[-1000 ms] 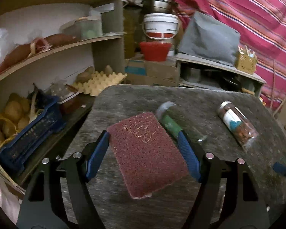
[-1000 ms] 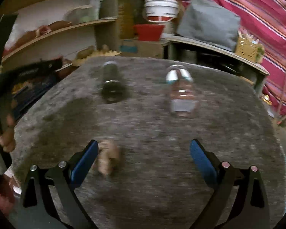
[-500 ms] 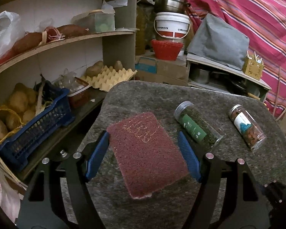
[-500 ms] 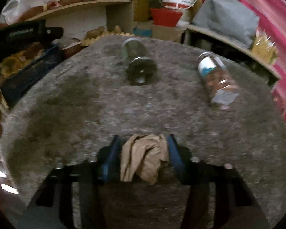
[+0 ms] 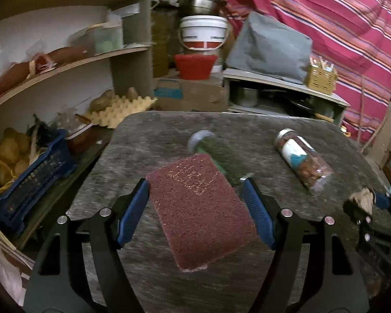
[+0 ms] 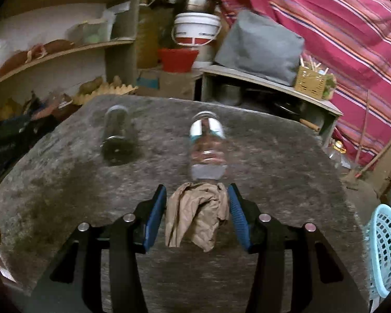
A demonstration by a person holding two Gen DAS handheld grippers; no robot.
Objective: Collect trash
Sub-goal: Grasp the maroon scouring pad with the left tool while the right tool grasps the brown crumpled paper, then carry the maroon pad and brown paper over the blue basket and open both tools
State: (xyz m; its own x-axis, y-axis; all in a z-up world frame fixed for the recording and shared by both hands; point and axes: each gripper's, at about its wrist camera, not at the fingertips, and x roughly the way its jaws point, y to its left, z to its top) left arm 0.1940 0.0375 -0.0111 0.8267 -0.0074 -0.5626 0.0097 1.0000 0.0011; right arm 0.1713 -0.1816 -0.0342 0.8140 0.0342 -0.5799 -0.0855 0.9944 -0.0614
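Observation:
My left gripper [image 5: 195,185] is shut on a maroon scouring pad [image 5: 199,210] and holds it above the grey table [image 5: 148,135]. My right gripper [image 6: 197,193] is shut on a crumpled brown paper [image 6: 195,215] above the table [image 6: 286,172]. The right gripper also shows at the right edge of the left wrist view [image 5: 366,199], with the paper [image 5: 362,199] in it. A light blue perforated basket [image 6: 387,250] stands past the table's right edge.
Two spice jars lie on the table: a dark one [image 6: 116,133] and one with a blue label [image 6: 207,146]. Shelves with a blue crate [image 5: 31,182] of potatoes and an egg tray [image 5: 122,109] stand to the left. Buckets and boxes stand behind.
The right gripper has closed on the brown paper and lifted it off the table. The left gripper still holds the pad and has shifted slightly.

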